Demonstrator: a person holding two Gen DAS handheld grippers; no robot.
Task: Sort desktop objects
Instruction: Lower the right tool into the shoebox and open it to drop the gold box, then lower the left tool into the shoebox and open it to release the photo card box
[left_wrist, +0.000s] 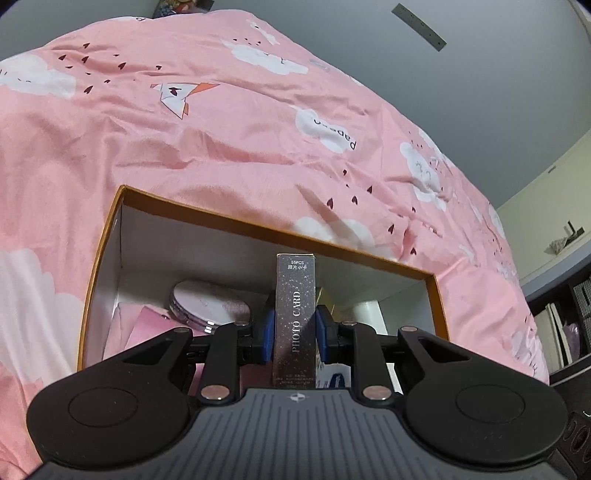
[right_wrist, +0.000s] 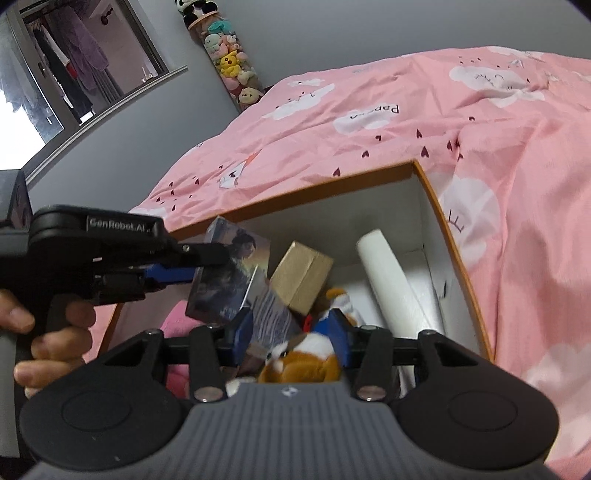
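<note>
My left gripper (left_wrist: 294, 325) is shut on a dark, sparkly photo card box (left_wrist: 295, 295), held upright over an open storage box with an orange rim (left_wrist: 258, 225). In the right wrist view the left gripper (right_wrist: 195, 266) comes in from the left, gripping the photo card box (right_wrist: 229, 273) by its edge above the storage box (right_wrist: 295, 192). My right gripper (right_wrist: 290, 332) has its blue pads on either side of a brown and white plush toy (right_wrist: 306, 360) and grips it. Below lie a brown carton (right_wrist: 301, 277), a white roll (right_wrist: 391, 280) and a duck plush (right_wrist: 341, 301).
The storage box rests on a pink duvet (left_wrist: 221, 147) with cloud prints. It also holds a round tin (left_wrist: 210, 306), a pink item (left_wrist: 147, 325) and a grey striped item (right_wrist: 273, 317). A person's hand (right_wrist: 55, 332) holds the left gripper. Plush toys (right_wrist: 229, 62) hang on the grey wall.
</note>
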